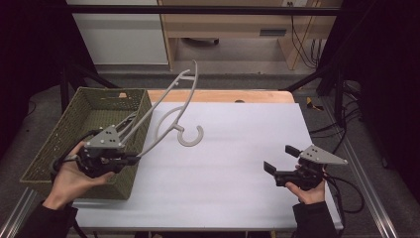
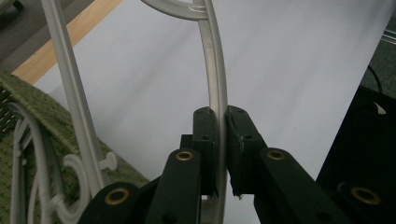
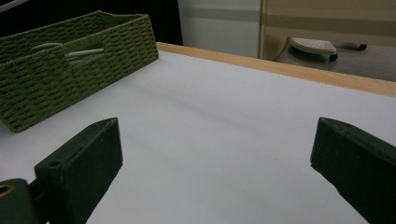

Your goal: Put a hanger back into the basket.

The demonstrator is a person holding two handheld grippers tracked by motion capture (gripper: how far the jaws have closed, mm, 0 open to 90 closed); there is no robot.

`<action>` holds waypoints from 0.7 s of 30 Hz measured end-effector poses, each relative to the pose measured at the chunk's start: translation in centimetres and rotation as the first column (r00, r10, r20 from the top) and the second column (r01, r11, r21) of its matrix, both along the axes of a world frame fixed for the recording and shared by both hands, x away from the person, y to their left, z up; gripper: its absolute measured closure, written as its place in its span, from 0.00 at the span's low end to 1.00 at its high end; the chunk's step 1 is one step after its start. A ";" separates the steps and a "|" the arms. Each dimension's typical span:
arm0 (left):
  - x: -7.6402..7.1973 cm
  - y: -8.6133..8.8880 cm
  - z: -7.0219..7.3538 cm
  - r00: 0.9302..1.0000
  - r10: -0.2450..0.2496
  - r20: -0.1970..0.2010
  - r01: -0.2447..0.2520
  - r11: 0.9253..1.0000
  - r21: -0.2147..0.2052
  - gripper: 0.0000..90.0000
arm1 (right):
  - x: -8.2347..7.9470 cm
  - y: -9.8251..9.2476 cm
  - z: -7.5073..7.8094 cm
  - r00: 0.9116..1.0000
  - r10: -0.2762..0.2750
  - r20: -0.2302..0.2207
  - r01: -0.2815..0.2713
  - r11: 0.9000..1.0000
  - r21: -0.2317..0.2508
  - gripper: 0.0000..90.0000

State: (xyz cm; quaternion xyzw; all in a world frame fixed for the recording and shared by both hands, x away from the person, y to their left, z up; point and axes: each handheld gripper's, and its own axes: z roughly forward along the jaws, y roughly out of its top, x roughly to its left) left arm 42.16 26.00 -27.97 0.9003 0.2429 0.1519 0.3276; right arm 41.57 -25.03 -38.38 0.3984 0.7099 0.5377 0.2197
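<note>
Item: grey plastic hanger [image 1: 171,106], raised above the near-left desk [image 1: 237,163], beside the green woven basket [image 1: 79,129] holding more hangers.
Hold: left gripper [image 2: 220,140], fingers clamped on one thin arm, apparently to lift it clear of the basket.
Orientation: long axis slants near-left to far-right, upward; hook hangs low toward the desk.
Right gripper [image 1: 280,159]: fingers spread, empty, near-right.
</note>
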 end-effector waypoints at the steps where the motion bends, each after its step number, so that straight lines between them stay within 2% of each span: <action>1: 0.2 0.4 0.1 1.000 0.008 -0.004 -0.008 1.000 -0.001 0.92 | 0.0 0.0 0.0 1.000 0.000 0.002 0.000 1.000 0.000 0.03; 10: 1.5 4.5 0.0 0.998 0.061 -0.014 -0.062 0.998 -0.015 0.92 | 0.0 0.0 0.0 1.000 -0.003 0.002 0.003 1.000 -0.001 0.03; 13: 1.9 5.8 -0.3 0.996 0.081 -0.022 -0.081 0.997 -0.005 0.92 | 0.0 0.0 0.0 1.000 -0.004 0.005 0.004 1.000 -0.002 0.03; 17: 2.6 7.7 -0.9 0.993 0.107 -0.048 -0.106 0.994 0.008 0.92 | 0.0 0.0 0.0 1.000 -0.004 0.007 0.004 1.000 -0.001 0.03; 21: 3.0 9.4 -1.5 0.989 0.131 -0.064 -0.132 0.991 -0.010 0.92 | 0.0 -0.1 0.0 1.000 -0.007 0.011 0.007 1.000 -0.001 0.02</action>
